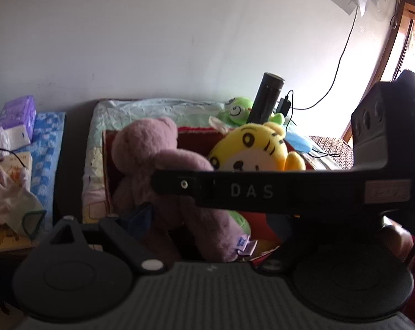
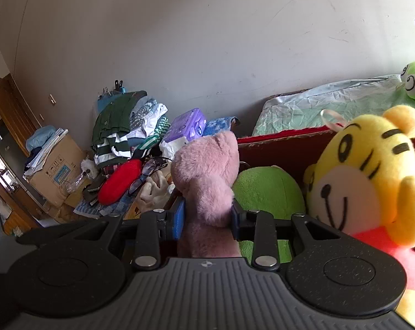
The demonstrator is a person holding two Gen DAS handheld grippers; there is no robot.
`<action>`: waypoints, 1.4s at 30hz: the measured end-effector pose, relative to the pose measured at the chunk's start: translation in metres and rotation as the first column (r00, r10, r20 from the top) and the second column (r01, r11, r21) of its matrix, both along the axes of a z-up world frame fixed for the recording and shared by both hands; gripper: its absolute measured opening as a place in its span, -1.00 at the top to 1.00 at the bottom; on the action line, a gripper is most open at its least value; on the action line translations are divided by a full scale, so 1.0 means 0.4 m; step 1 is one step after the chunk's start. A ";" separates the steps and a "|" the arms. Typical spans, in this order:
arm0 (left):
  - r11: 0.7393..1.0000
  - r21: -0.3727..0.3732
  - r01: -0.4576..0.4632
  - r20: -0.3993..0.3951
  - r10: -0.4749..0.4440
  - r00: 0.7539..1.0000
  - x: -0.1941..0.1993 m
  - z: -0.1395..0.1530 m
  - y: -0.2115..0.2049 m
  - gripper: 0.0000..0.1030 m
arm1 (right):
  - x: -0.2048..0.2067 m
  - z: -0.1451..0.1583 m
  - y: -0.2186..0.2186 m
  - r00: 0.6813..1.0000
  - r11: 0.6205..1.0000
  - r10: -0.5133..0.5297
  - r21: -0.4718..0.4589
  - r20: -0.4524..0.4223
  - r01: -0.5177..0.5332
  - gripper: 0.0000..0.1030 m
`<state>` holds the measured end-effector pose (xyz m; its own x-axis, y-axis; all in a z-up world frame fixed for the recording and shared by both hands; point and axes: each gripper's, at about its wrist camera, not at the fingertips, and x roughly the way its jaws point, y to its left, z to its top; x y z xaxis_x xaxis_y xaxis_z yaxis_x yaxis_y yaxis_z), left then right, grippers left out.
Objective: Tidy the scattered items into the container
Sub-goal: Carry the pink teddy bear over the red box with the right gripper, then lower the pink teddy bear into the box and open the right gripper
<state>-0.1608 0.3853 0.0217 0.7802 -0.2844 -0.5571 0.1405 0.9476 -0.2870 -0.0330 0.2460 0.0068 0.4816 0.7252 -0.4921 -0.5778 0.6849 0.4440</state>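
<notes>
Cluttered bedroom, red box by the wall. Right gripper pinched pink bear over the box; left gripper probably spread. Bear could snag the rim and tumble out.

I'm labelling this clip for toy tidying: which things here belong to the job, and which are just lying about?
Job:
- pink bear, clamped in the right tool
- yellow tiger
- green plush
- red box

Lying about:
- clothes pile
- glasses
- purple tissue pack
- cardboard box
- black flask
</notes>
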 end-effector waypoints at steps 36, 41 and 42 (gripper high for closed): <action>0.966 0.245 0.084 -0.053 -0.073 0.996 0.027 -0.040 -0.035 -0.72 | 0.060 -0.058 -0.061 0.949 0.993 0.077 0.111 -0.305 -0.045 0.60; 0.968 0.237 0.077 -0.045 -0.068 0.997 0.021 -0.037 -0.035 -0.72 | 0.047 -0.054 -0.085 0.951 0.988 0.065 0.153 -0.301 -0.020 0.57; 0.971 0.230 0.073 -0.043 -0.065 0.997 0.021 -0.036 -0.036 -0.72 | 0.041 -0.050 -0.092 0.957 0.988 0.056 0.152 -0.286 -0.012 0.58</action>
<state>-0.1525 0.3710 0.0072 0.7419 -0.1976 -0.6407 0.2018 0.9771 -0.0677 -0.0166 0.2092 -0.0131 0.3089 0.8133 -0.4931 -0.4320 0.5819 0.6890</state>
